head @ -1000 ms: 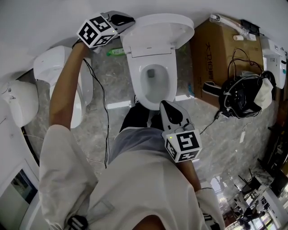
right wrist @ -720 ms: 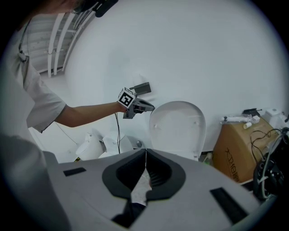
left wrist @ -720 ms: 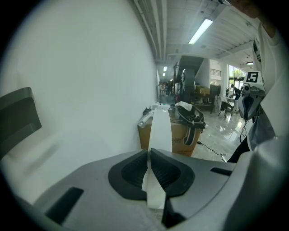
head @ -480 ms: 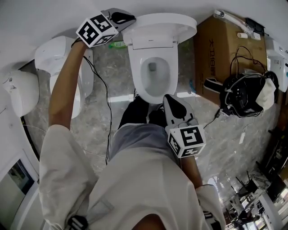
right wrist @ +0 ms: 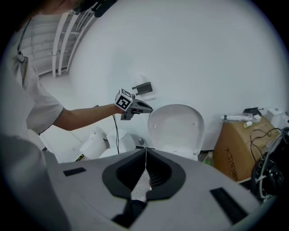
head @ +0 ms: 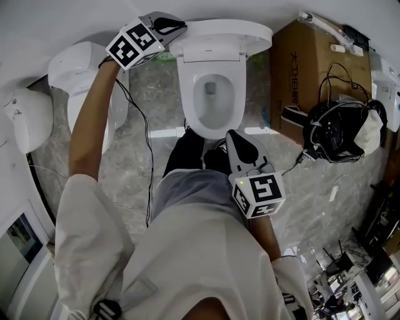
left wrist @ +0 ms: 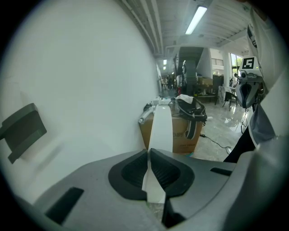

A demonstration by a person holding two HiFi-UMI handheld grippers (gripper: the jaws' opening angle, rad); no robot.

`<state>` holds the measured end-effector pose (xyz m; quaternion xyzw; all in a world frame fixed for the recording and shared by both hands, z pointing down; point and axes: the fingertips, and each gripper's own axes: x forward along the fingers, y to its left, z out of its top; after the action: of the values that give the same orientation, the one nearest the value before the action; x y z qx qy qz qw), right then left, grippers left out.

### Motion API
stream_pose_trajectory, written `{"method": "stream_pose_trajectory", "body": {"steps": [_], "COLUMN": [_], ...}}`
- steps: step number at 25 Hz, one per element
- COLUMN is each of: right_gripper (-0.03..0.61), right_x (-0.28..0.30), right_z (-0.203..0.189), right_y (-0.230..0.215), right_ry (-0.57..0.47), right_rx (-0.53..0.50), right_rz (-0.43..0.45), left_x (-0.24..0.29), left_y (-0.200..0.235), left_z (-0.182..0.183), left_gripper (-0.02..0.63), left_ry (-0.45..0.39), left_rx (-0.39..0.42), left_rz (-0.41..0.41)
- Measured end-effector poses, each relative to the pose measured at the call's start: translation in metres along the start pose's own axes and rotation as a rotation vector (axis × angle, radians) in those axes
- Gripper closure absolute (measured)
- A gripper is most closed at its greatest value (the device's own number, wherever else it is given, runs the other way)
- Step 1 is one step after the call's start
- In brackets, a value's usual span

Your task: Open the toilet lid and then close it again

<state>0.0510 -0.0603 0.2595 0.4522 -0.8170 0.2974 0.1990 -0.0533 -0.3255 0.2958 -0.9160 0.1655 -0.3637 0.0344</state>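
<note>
Two claws are in play, and only one is working. Nearest the person, the right gripper (head: 234, 142) hangs at 6 o'clock of the bowl (head: 211, 94) with its jaws pressed together on nothing. I judge it offers no backup if the lid gets away. Farther off, the left gripper (head: 177, 28) is clamped on the toilet lid (head: 222, 34) at the lid's 9 o'clock edge, its pads pinching only a thin strip of the rim. That is the weak spot. The plastic is smooth and the bite shallow and off to one side, so the lid could slide out and bang down onto the seat (head: 189, 112). A pull from that side could also twist it on its hinge. Pushed too far back, it could knock the wall (head: 62, 19) behind.

The lid stands raised at 12 o'clock of the bowl, near upright by the wall. It is white, glossy and rounded, and thin edge-on between the pads. Below it the seat is down and the bowl uncovered.
</note>
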Motion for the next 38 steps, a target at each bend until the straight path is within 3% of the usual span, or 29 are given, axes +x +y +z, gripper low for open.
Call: {"method": "stream_pose_trajectory", "body": {"steps": [9,17,21,38], "right_gripper": [0.568,0.568,0.568,0.568], "right_x": [-0.013,-0.023,-0.028,-0.059], "right_z": [-0.011,-0.025,-0.039,-0.065], "right_y": [0.003,0.010,0.013,0.001], "right_ry": [0.008,0.015,0.030,0.045], "right_rx": [-0.015,-0.020,-0.020,-0.047], "right_rz": [0.010,0.028,0.047,0.073], "left_x": [-0.007,-0.011,-0.010,-0.013], "left_y": [-0.031,-0.067,-0.084,-0.124], "left_z": [-0.003,-0.010,-0.015,-0.026], "left_gripper": [0.589,0.589,0.589,0.589], "left_ry": [0.037,0.051,0.066,0.098], "left_rx": [0.104,0.138,0.166,0.099], "left_rz": [0.040,0.056,0.107,0.218]}}
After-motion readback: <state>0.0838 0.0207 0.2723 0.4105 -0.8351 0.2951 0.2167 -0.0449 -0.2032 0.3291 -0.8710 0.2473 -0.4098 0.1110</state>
